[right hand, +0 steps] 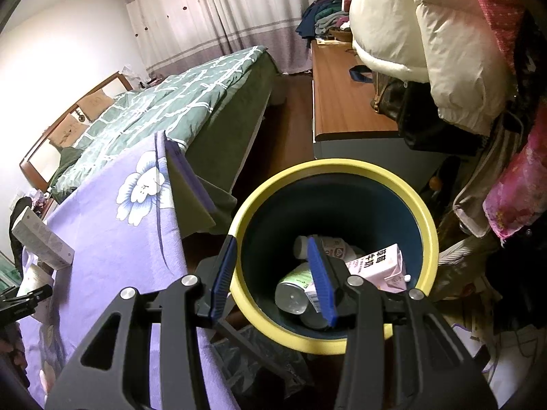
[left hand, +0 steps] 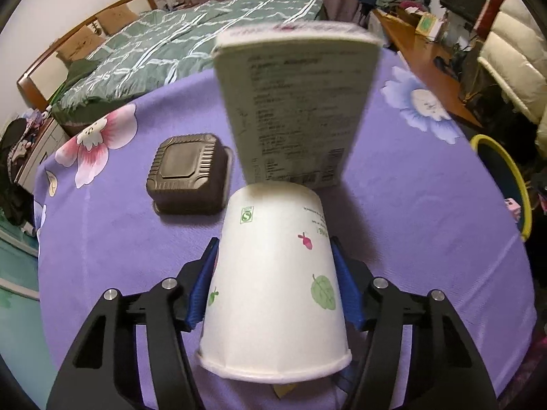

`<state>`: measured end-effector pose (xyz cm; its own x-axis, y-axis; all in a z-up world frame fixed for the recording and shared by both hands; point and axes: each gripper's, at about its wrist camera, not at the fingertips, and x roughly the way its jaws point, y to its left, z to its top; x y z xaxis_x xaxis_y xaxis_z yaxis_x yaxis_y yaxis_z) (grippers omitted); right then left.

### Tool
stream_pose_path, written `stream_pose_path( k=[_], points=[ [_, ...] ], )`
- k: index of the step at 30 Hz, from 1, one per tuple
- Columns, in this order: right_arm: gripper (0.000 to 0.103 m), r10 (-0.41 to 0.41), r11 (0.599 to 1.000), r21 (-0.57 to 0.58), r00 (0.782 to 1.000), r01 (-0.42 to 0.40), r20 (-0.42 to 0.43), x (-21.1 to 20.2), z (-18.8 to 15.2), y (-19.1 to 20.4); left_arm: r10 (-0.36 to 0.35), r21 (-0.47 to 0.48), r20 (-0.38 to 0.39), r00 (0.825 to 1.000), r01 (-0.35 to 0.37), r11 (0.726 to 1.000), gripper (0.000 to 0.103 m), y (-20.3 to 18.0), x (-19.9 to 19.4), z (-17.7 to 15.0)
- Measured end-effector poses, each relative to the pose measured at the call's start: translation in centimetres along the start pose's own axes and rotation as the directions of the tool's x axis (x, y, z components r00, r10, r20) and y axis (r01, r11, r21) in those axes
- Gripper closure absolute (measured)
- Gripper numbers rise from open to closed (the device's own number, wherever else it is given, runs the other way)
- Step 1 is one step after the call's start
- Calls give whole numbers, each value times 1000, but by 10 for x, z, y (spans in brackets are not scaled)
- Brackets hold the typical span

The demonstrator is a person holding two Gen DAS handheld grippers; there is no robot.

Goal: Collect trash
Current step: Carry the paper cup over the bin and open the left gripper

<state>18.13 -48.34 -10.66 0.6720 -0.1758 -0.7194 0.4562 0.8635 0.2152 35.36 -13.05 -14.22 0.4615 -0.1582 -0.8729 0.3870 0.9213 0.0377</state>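
Observation:
My left gripper (left hand: 275,266) is shut on an upside-down white paper cup (left hand: 273,287) with leaf prints, over the purple table (left hand: 427,239). A pale carton box (left hand: 294,109) stands upright just beyond the cup. A dark brown plastic food container (left hand: 189,174) lies left of it. My right gripper (right hand: 273,276) is open and empty above the yellow-rimmed bin (right hand: 335,167). Inside the bin lie a pink milk carton (right hand: 379,266), a can (right hand: 294,290) and a white bottle (right hand: 324,244).
The bin's rim (left hand: 506,174) shows off the table's right edge in the left wrist view. The carton box (right hand: 42,239) and the left gripper show at the far left of the right wrist view. A green bed (left hand: 191,44), a wooden desk (right hand: 345,102) and hanging coats (right hand: 427,34) surround the table.

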Motion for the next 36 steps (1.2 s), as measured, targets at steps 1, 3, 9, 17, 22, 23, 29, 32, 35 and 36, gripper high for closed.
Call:
stream_pose_path(
  k=[1, 3, 9, 17, 22, 23, 29, 32, 35, 36],
  points=[
    [62, 3, 1000, -2, 1000, -3, 4, -3, 0, -1, -6, 4, 8, 1000, 6, 1000, 41, -4, -5, -1],
    [62, 9, 1000, -8, 1000, -9, 13, -9, 0, -3, -35, 19, 34, 999, 34, 999, 41, -16, -20, -4],
    [62, -4, 1000, -25, 999, 5, 40, -34, -7, -18, -126, 101, 107, 986, 116, 988, 41, -73, -60, 1],
    [62, -49, 998, -21, 997, 51, 67, -68, -22, -61, -292, 270, 90, 952, 259, 927, 41, -200, -74, 21],
    [60, -74, 997, -5, 994, 75, 85, -88, -32, -90, -358, 338, 42, 933, 324, 884, 41, -280, -61, 37],
    [59, -76, 997, -3, 993, 76, 87, -91, -34, -95, -364, 350, 31, 931, 331, 876, 40, -298, -55, 41],
    [59, -79, 997, 12, 992, 78, 95, -101, -38, -117, -384, 372, -25, 923, 365, 853, 38, -358, -19, 60],
    [58, -84, 996, 24, 992, 82, 96, -101, -39, -121, -386, 382, -37, 922, 370, 847, 35, -386, 1, 69],
    [57, -91, 995, 38, 991, 88, 93, -100, -38, -128, -374, 395, -22, 927, 352, 849, 28, -406, 17, 79],
    [56, -94, 995, 40, 991, 91, 92, -99, -38, -129, -370, 399, -17, 929, 346, 849, 19, -411, 22, 81]
  ],
)
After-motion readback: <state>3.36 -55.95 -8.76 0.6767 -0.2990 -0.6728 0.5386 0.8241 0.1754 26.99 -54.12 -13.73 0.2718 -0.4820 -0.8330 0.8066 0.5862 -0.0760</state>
